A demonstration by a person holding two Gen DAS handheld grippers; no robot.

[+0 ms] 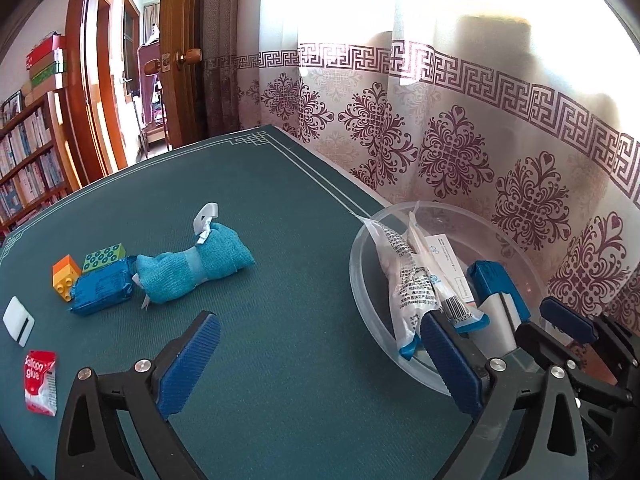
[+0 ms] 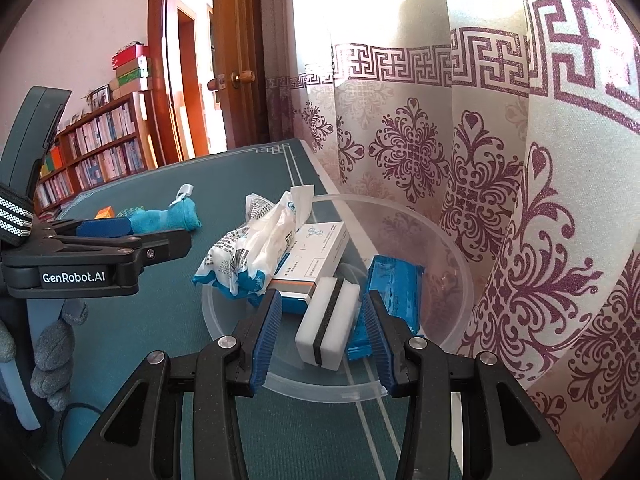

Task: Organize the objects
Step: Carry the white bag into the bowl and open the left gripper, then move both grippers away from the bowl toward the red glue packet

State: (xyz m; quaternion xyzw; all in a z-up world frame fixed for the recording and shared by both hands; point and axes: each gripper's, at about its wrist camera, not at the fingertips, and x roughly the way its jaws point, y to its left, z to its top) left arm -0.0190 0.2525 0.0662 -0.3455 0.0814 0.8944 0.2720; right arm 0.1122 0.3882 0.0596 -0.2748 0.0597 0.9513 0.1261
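Note:
My left gripper (image 1: 320, 332) stands wide open over the green table with nothing between its fingers; its right finger is at the near rim of the clear plastic bowl (image 1: 360, 264). In the bowl lie a white plastic packet (image 2: 256, 248), a white box (image 2: 320, 256) and a blue packet (image 2: 396, 280). A white sponge with a black stripe (image 2: 328, 320) rests there too. My right gripper (image 2: 324, 300) straddles the sponge, and a gap shows beside each pad. Out on the table lie a teal towel roll (image 1: 196, 272), a blue packet (image 1: 102, 292), an orange brick (image 1: 66, 278) and a green brick (image 1: 104, 256).
A second white sponge (image 1: 18, 320) and a red balloon-glue sachet (image 1: 40, 380) lie at the table's left. A patterned curtain (image 1: 480, 140) hangs right behind the bowl. A bookshelf (image 1: 28, 160) and an open door stand beyond the far edge.

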